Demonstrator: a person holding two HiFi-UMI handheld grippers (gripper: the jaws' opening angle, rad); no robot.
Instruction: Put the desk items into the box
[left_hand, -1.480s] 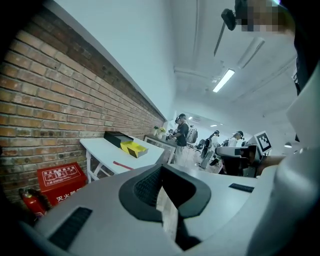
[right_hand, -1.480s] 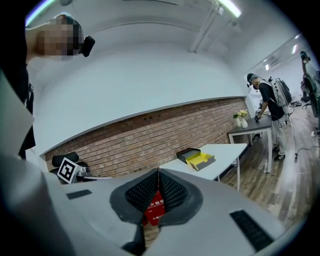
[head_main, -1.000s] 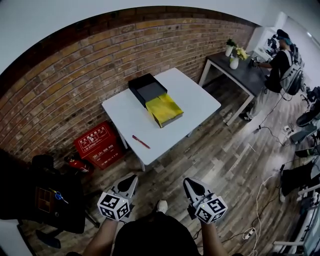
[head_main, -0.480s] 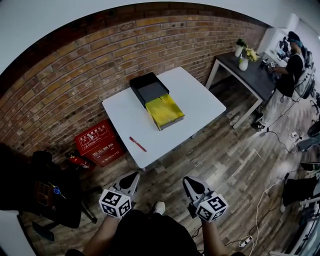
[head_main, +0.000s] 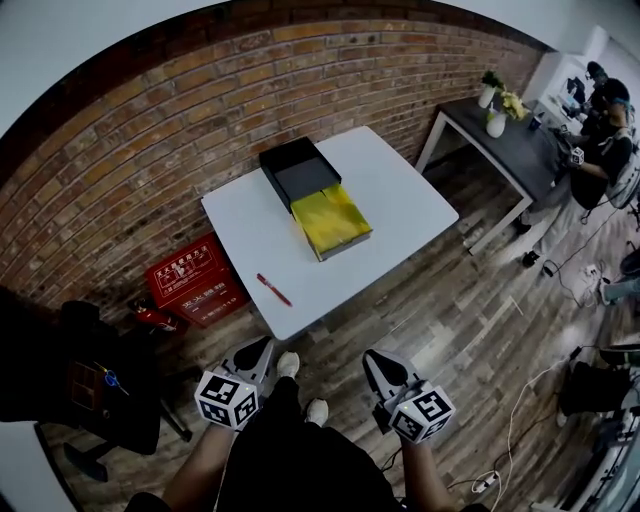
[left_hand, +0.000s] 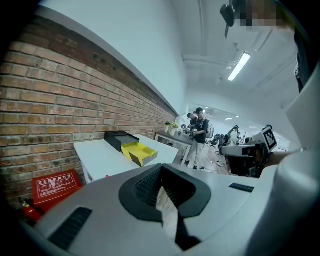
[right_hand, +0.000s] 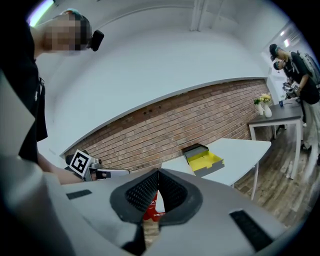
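Risk-wise, going left to right: there's a red crate (head_main: 190, 283) on the floor by the worktop's (head_main: 400, 205) left corner, and I reckon it's an easy thing to clip with a foot on the way in.

The left gripper (head_main: 262, 348) has its jaws pressed together with nothing in them, so they'd need to open before any grab. The red pen (head_main: 273, 289) is the one that worries me. It's thin, lying flat, and close to the near edge of the worktop, so a sloppy poke could probably roll it off onto the floor.

Behind it sits the black box (head_main: 297, 170), touching the yellow-lined box (head_main: 332, 220), both nearer the brick wall. The right gripper (head_main: 373, 360) is closed and empty too.

Both sets of jaws hang low over the wooden floor, well apart from the worktop. The pen lies ahead of them, more in line with the left gripper than the right.
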